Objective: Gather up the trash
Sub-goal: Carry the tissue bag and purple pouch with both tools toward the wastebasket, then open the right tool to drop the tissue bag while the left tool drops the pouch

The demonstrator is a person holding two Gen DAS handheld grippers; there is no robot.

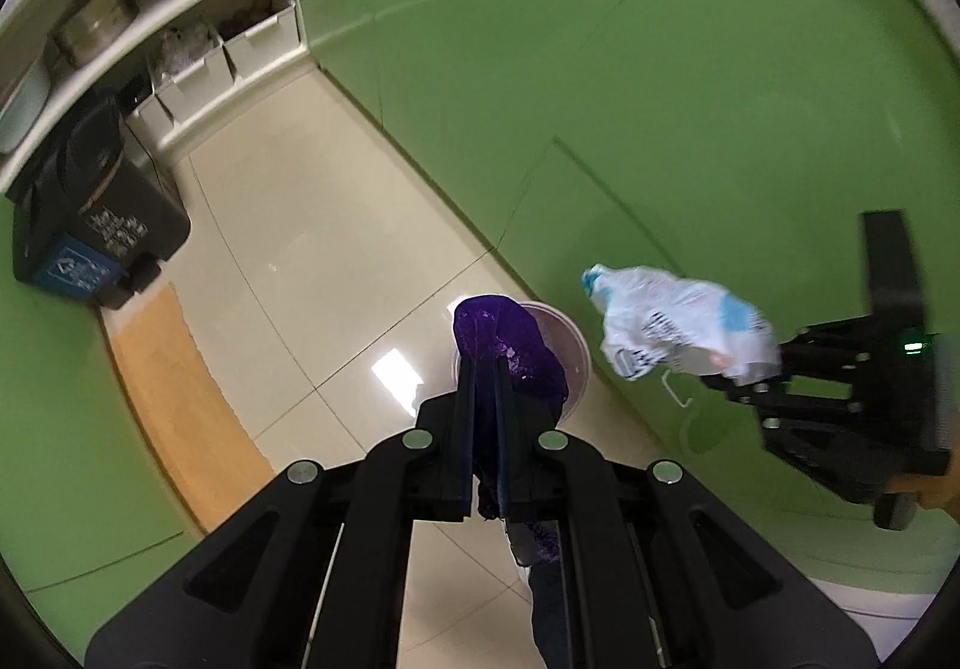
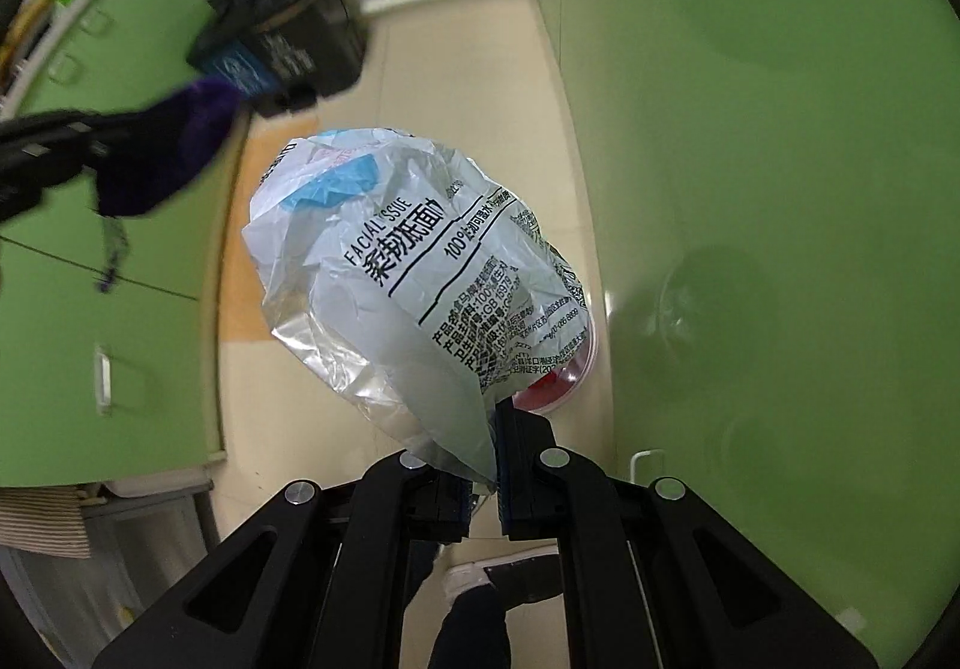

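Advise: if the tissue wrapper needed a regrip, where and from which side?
Keep to the gathered tail of the tissue wrapper, where the right gripper is shut on it now. The film bunches thin there, so the jaws close fully; the rest balloons out crinkled and would likely slip. Come from above, along its hanging length.

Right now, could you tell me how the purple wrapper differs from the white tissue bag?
The purple wrapper is dark, opaque and small; the tissue bag is white with blue patches and black print, part see-through, and much bulkier. The wrapper sits in the left claw; the bag hangs from the right claw. Both are crumpled and pinched above a round container on the floor.
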